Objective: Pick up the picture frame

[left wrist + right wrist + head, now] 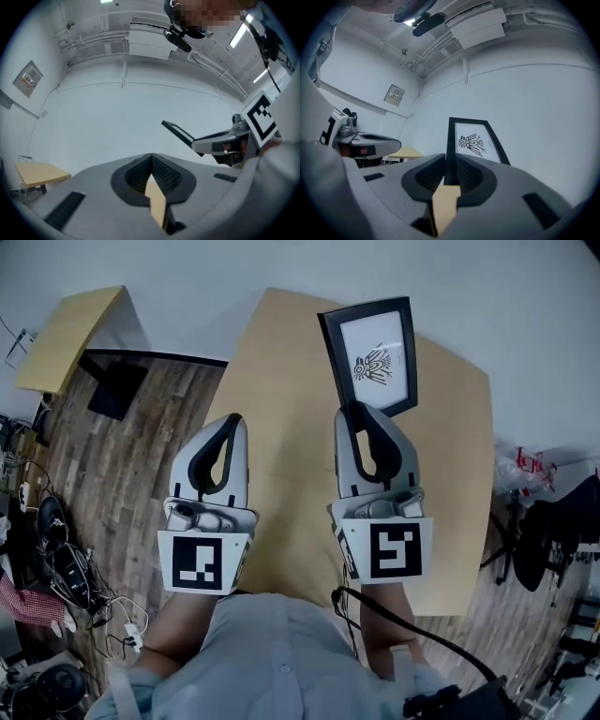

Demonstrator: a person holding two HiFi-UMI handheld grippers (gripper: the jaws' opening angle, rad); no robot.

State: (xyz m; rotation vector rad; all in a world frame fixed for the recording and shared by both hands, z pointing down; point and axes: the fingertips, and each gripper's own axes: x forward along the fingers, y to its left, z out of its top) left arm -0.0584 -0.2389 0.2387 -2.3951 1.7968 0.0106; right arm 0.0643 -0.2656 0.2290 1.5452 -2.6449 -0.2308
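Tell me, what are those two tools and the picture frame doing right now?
Right tool shut on picture frame edge. Left tool shut, empty. Frame tilted, in the air above table. Nothing in the way.

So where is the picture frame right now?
The picture frame is right of centre in the head view, clamped by one edge in the right tongs, held above the wooden table.

Head cam is sitting above the person, looking steeply down at close range onto the left gripper (231, 420), the right gripper (361, 411) and the wooden table (281, 362) beneath them. The 2 gripper cams are riding just behind their own jaws, looking out along them toward the white wall (117, 122). All 3 views are sharing the picture frame (373, 354), and each gripper cam is also catching the other gripper at its side edge.
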